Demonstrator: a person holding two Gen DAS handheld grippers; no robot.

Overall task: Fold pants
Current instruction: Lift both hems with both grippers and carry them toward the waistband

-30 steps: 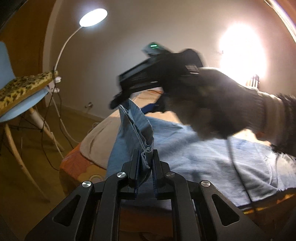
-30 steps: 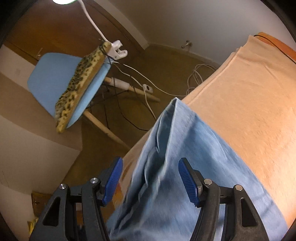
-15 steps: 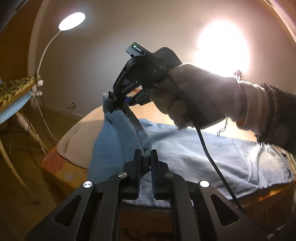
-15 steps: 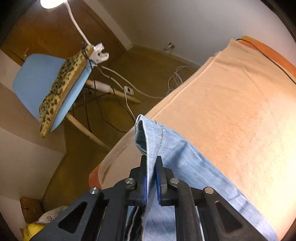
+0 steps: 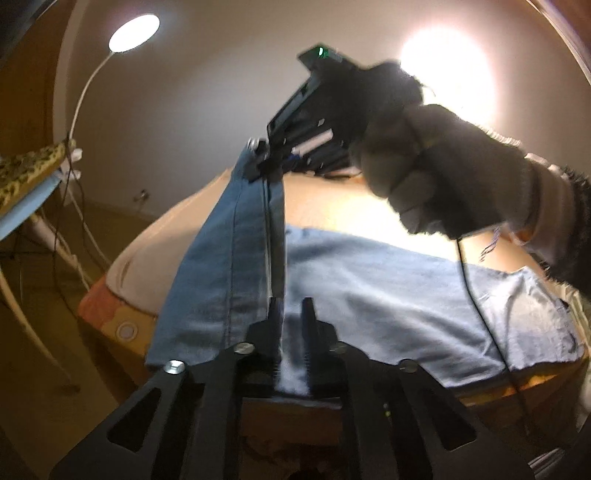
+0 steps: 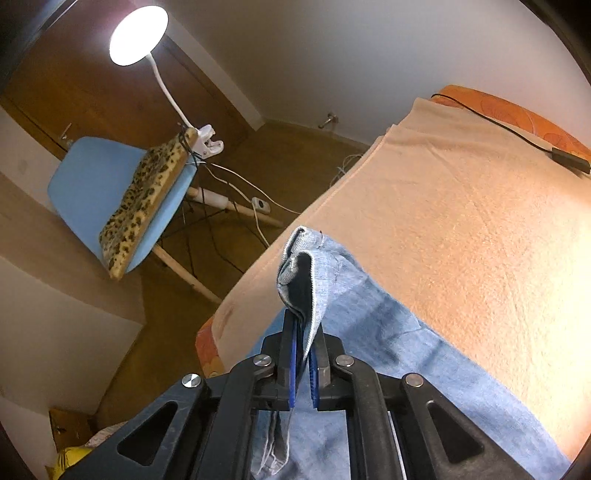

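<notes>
Denim pants (image 5: 369, 288): spread along the bed's (image 6: 480, 221) near edge — one end lifted.
Left gripper (image 5: 291, 332): clamped on the hem.
Right gripper (image 6: 303, 354): clamped on the hem.
Progress: fold begun — the end is yet to be laid down.

I saw black grippers, left (image 5: 291, 332) and right (image 6: 303, 356), with silver screws, blue pads (image 6: 293, 363) on the right, and a grey glove (image 5: 443, 173) over a dark sleeve.

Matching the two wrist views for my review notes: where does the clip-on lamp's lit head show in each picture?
Left wrist view: lamp head at upper left, above the pants.
Right wrist view: lamp head at upper left, its neck running down to the blue chair.
Shared landmark: the leopard-print cushion on that chair.
</notes>
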